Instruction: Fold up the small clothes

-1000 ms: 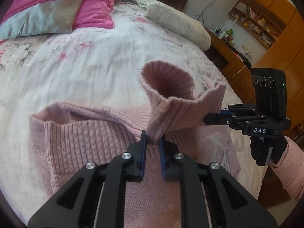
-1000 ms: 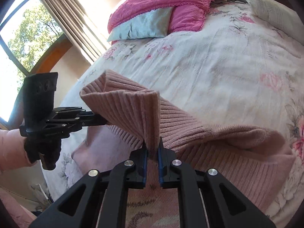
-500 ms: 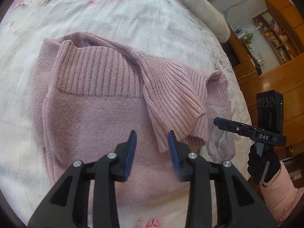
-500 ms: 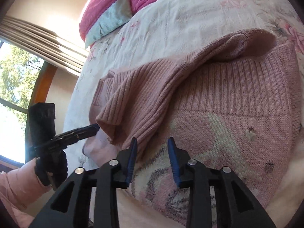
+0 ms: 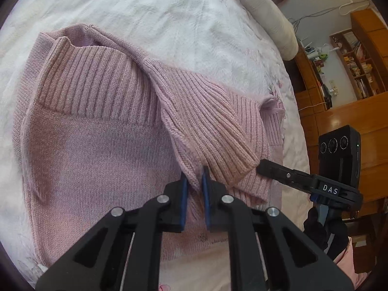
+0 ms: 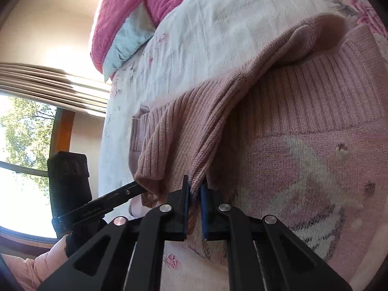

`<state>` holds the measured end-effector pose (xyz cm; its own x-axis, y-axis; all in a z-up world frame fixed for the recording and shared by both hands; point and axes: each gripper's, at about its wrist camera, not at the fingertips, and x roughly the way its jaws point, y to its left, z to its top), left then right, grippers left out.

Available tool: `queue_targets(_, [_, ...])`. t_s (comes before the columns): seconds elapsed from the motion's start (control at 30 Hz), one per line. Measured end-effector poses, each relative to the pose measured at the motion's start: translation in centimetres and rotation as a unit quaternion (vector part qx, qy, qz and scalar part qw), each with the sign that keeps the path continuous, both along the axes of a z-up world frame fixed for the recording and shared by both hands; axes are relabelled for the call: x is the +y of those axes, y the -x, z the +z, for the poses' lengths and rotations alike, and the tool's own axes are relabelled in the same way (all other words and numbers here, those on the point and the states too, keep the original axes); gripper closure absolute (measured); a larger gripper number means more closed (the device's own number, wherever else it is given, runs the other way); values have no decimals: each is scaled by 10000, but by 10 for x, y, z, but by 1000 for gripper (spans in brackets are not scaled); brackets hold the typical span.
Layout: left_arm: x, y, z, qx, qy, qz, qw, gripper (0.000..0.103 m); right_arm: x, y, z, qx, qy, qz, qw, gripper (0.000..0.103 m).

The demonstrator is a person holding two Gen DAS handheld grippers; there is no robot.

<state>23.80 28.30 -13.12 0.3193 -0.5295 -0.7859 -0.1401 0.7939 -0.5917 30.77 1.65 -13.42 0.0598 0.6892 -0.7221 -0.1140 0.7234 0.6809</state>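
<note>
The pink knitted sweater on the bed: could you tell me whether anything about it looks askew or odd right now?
Yes. The pink knitted sweater lies flat on the floral bedsheet, but its ribbed sleeve crosses the body diagonally, bunched rather than squared. The left gripper and the right gripper both pinch the cuff end.

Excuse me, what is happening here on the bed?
A person is folding a small pink sweater on a flowered bedspread, with tongs in each hand. The left tongs are shut on the edge of a ribbed sleeve folded across the body. The right tongs are shut on the same sleeve. The sweater lies mostly flat, its ribbed hem toward the pillows.
</note>
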Motion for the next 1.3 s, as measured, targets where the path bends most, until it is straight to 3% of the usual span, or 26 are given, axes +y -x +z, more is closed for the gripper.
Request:
queue_targets(0.2, [4,8,-33,347,-492,-83,9981,93,1,8,-35,301,593,26,9978,96])
queue_targets(0.33, [0,3,-40,368,-629,-121,9973,90,-2,8,-53,389,445,-211,9980,96])
queue_targets(0.47, [2,0,-39,481,-608,-74,9970,89,-1,8,-55,313,501,-195,9981,97])
queue_targets(0.53, [3,1,-28,545,-794,-80,9953,84,-2,10,-43,164,565,-104,9982,93])
queue_targets(0.6, [2,3,-11,520,-999,-98,9936,82,-11,16,-20,-142,608,-82,9980,80])
queue_targets(0.67, [0,7,11,316,-1104,-204,9932,82,-37,23,5,-398,322,-342,9981,71])
queue_targets(0.7, [-4,8,22,161,-1203,-295,9922,82,-54,27,14,-454,285,-524,9972,56])
queue_targets(0.77, [-16,7,42,-155,-1359,-495,9894,82,-86,34,27,-561,610,-872,9927,41])
queue_targets(0.8, [-21,6,47,-270,-1387,-569,9883,82,-101,38,30,-587,825,-984,9900,38])
queue_targets(0.93, [-58,-9,48,-478,-1254,-846,9873,80,-147,45,12,-285,1124,-1255,9853,39])
queue_targets(1.1, [-92,-21,19,-308,-1266,-938,9870,80,-170,49,-23,101,845,-1317,9876,40])
queue_targets(1.3, [-94,-24,-11,5,-1254,-748,9893,80,-168,48,-53,406,396,-1335,9894,42])
